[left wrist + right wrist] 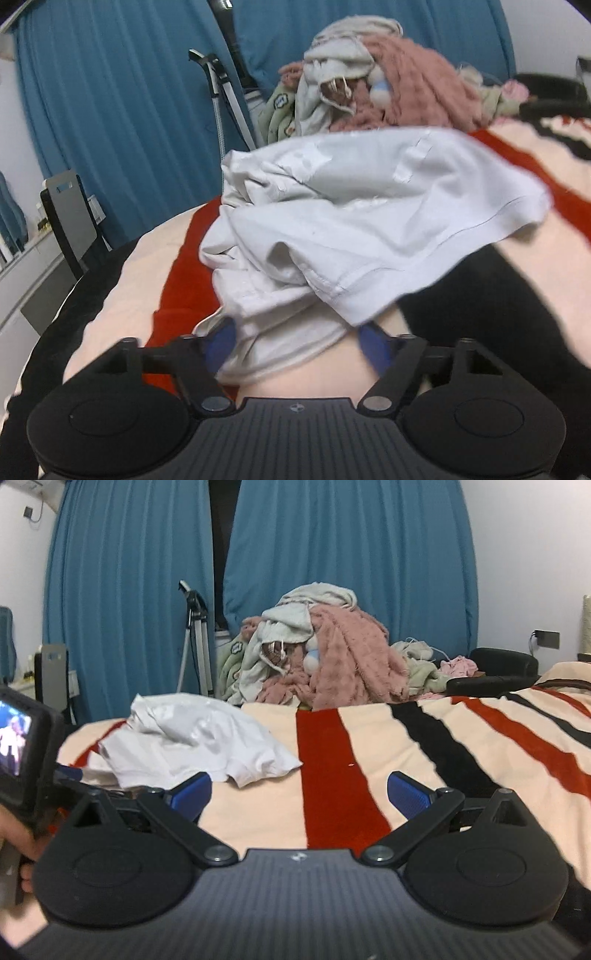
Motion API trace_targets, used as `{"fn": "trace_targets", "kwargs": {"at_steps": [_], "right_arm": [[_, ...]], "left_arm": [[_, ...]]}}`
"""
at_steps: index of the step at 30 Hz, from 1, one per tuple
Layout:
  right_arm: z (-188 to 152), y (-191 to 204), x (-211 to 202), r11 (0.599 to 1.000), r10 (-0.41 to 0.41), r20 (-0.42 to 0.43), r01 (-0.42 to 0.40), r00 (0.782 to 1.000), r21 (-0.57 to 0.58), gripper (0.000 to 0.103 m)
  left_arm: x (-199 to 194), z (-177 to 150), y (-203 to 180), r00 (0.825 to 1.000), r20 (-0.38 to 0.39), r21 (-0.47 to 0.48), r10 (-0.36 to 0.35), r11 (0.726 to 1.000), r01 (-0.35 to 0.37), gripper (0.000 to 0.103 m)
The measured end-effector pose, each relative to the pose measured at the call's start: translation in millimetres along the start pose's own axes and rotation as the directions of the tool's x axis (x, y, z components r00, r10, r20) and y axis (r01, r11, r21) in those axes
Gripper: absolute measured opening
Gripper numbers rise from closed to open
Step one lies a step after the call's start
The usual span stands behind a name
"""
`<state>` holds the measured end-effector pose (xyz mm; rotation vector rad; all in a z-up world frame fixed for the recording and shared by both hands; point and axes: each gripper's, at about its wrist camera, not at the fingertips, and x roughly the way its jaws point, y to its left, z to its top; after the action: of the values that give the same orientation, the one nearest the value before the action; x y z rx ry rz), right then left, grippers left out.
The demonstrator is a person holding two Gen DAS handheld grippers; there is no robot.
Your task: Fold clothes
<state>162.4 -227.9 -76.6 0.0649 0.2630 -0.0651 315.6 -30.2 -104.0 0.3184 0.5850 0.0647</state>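
Note:
A crumpled white garment [351, 221] lies on the striped bed blanket [122, 295]. My left gripper [297, 345] is open right at its near edge. A fold of the white cloth hangs down between the blue fingers [221, 343], which stand wide apart. In the right wrist view the same garment [192, 738] lies to the left on the blanket [258, 812]. My right gripper [299, 794] is open over the red stripe, to the right of the garment, with nothing between its pads [406, 794]. The left tool's body with its small screen [18, 742] shows at the far left.
A heap of pink, grey and green clothes [325, 657] is piled at the far edge of the bed, before blue curtains [129, 590]. A tripod [195, 646] stands by the curtains. A hand [18, 849] holds the left tool. A black cushion [506, 664] lies at the back right.

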Motion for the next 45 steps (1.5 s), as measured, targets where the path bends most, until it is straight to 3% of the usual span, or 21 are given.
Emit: {"fn": "trace_targets", "kwargs": {"at_steps": [2, 4, 6, 7, 12, 17, 20, 24, 27, 32, 34, 36, 37, 41, 44, 45], "right_arm": [[-6.6, 2.2, 16.2, 1.000, -0.008, 0.003, 0.008, 1.000, -0.001, 0.103], [-11.3, 3.2, 30.9, 1.000, -0.024, 0.004, 0.024, 1.000, 0.000, 0.103], [-13.9, 3.7, 41.4, 0.999, -0.032, 0.012, 0.032, 0.999, 0.004, 0.103], [-13.2, 3.9, 44.1, 0.999, -0.036, 0.020, 0.035, 0.999, 0.002, 0.103], [-10.3, 11.0, 40.2, 0.998, -0.042, 0.069, 0.045, 0.997, -0.038, 0.103], [-4.1, 24.4, 14.0, 0.993, -0.022, 0.123, 0.036, 0.992, -0.113, 0.103], [-0.7, 33.8, -9.3, 0.988, -0.017, 0.135, 0.037, 0.991, -0.150, 0.103], [2.6, 38.4, -40.0, 0.989, -0.006, 0.081, 0.018, 0.997, -0.150, 0.103], [6.3, 39.3, -60.8, 0.994, 0.021, 0.036, -0.017, 0.999, -0.108, 0.103], [21.0, 43.6, -90.4, 0.999, 0.015, 0.009, -0.014, 1.000, -0.032, 0.103], [29.4, 45.8, -102.0, 1.000, 0.007, 0.013, -0.007, 1.000, -0.011, 0.103], [41.3, 48.2, -111.3, 1.000, 0.000, 0.032, 0.000, 0.999, 0.007, 0.103], [46.7, 49.0, -114.7, 1.000, 0.003, 0.039, -0.004, 0.999, 0.021, 0.103], [51.6, 52.0, -119.6, 1.000, 0.025, 0.068, -0.026, 0.997, 0.017, 0.103], [40.8, 46.8, -111.0, 0.999, 0.039, 0.054, -0.040, 0.998, 0.016, 0.103], [35.2, 43.4, -106.1, 0.999, 0.042, 0.041, -0.043, 0.998, 0.021, 0.103]], "left_arm": [[4.2, 3.9, 4.8, 1.000, 0.008, -0.018, -0.010, 1.000, 0.011, 0.053], [-3.7, 9.9, 14.5, 0.999, 0.030, -0.059, -0.042, 0.997, 0.044, 0.024], [-11.7, 15.8, 24.1, 0.996, 0.054, -0.098, -0.073, 0.992, 0.078, 0.007], [-15.6, 18.8, 29.0, 0.994, 0.066, -0.118, -0.087, 0.988, 0.095, 0.004], [-58.9, 26.5, 47.1, 0.980, 0.116, -0.189, -0.163, 0.965, 0.183, 0.002], [-131.2, 16.2, 49.8, 0.962, 0.224, -0.107, -0.154, 0.978, 0.181, 0.000], [-164.8, 5.1, 48.9, 0.961, 0.218, -0.071, -0.170, 0.979, 0.190, 0.000], [-182.8, -16.7, 49.8, 0.971, 0.148, -0.035, -0.186, 0.981, 0.193, 0.000], [-193.2, -34.3, 53.8, 0.977, 0.117, -0.018, -0.177, 0.983, 0.180, 0.005], [-216.7, -47.5, 59.6, 0.974, 0.145, -0.027, -0.177, 0.983, 0.182, 0.020], [-223.2, -46.5, 58.5, 0.968, 0.181, -0.006, -0.172, 0.984, 0.176, 0.054], [-226.4, -48.0, 54.2, 0.965, 0.215, 0.009, -0.148, 0.989, 0.149, 0.078], [-226.7, -48.7, 51.3, 0.965, 0.225, 0.021, -0.138, 0.990, 0.137, 0.083], [-219.1, -55.0, 44.7, 0.965, 0.211, 0.044, -0.157, 0.988, 0.151, 0.091], [-203.3, -59.3, 35.1, 0.974, 0.210, 0.047, -0.082, 0.996, 0.074, 0.094], [-196.2, -57.7, 30.6, 0.972, 0.212, 0.073, -0.099, 0.994, 0.085, 0.094]]}}
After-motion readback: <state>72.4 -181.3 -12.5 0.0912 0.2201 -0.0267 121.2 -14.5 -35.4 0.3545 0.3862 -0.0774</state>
